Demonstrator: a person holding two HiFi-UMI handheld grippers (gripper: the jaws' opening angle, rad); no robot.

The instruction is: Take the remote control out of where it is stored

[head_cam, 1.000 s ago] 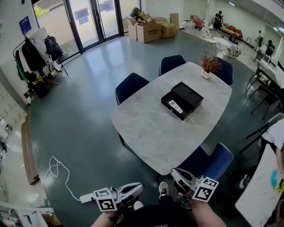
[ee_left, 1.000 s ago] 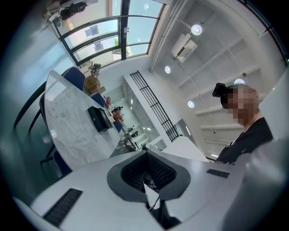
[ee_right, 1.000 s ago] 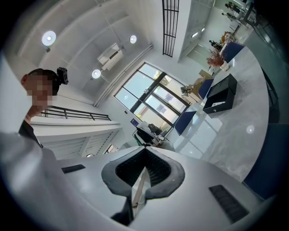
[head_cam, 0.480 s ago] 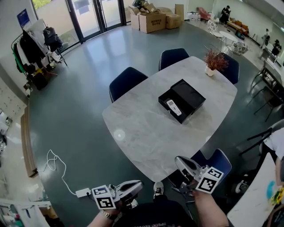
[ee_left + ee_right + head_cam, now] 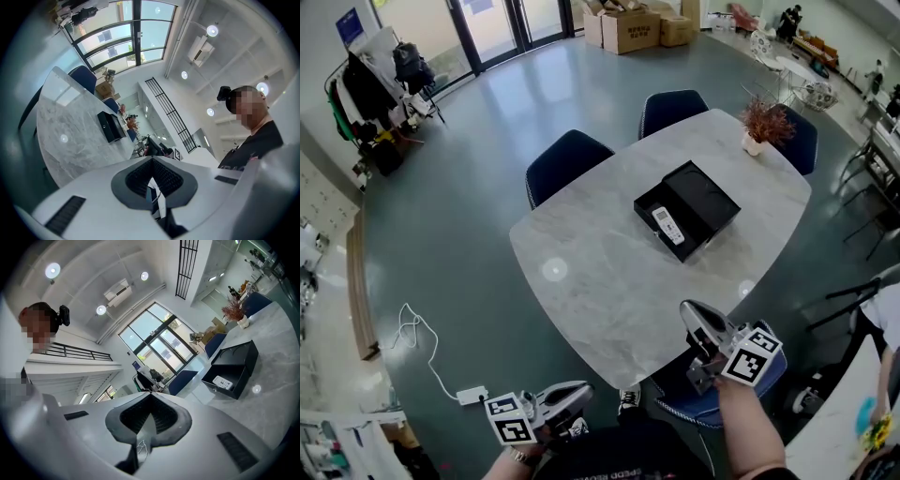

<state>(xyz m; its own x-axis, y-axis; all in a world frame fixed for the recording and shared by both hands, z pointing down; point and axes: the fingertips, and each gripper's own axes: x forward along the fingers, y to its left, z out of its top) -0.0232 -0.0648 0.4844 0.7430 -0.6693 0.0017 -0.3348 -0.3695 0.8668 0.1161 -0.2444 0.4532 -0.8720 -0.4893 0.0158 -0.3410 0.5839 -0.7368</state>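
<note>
A grey-green floor (image 5: pixel 459 234) spreads round a pale marbled table (image 5: pixel 600 281); two dark blue chairs (image 5: pixel 567 161) stand tucked in at the table's far side; cardboard boxes (image 5: pixel 630 28) sit far off by the glass doors.

Well in from the table's edges lies an open black box (image 5: pixel 703 199), its lid laid back; a small potted plant (image 5: pixel 761 124) stands near the table's far corner; a white power strip (image 5: pixel 472 396) with its cable lies on the floor at the left.

The remote control (image 5: pixel 667 223) rests inside the box, in the half nearer the person, pale against the black lining; the right gripper view shows it there too (image 5: pixel 222 382).

The right gripper (image 5: pixel 694 317) hovers at the table's near edge, well apart from the box, jaws pressed together with nothing between them; the left gripper (image 5: pixel 577 394) hangs lower, off the table, jaws likewise closed and empty.
</note>
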